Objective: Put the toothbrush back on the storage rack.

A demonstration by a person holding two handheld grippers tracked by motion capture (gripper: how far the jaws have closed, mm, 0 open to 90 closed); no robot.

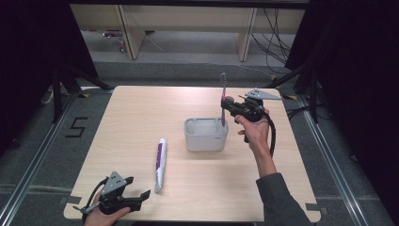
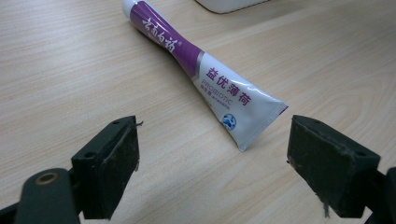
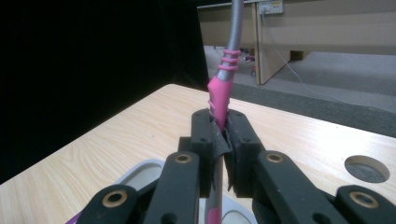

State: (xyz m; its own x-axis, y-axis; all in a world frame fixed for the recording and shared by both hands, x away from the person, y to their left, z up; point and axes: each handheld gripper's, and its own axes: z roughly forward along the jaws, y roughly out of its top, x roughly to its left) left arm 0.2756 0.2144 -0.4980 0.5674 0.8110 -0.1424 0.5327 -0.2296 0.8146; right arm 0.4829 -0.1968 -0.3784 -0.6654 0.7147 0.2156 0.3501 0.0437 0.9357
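Note:
A pink and grey toothbrush (image 1: 223,96) stands upright with its bristle head up and its lower end inside the grey rectangular holder (image 1: 205,136). My right gripper (image 1: 227,103) is shut on the handle, just above the holder's right end; the right gripper view has the pink handle (image 3: 219,93) pinched between the two pads. A white and purple toothpaste tube (image 1: 160,164) lies flat left of the holder. At the table's front left corner my left gripper (image 1: 145,194) is open, its jaws apart, with the tube's crimped end (image 2: 252,119) just ahead of them and untouched.
The wooden table (image 1: 131,117) is bare on its left half. A round cable hole (image 3: 366,169) sits in the tabletop. Dark curtains stand on both sides, and wooden furniture legs and cables (image 1: 275,35) lie on the floor behind.

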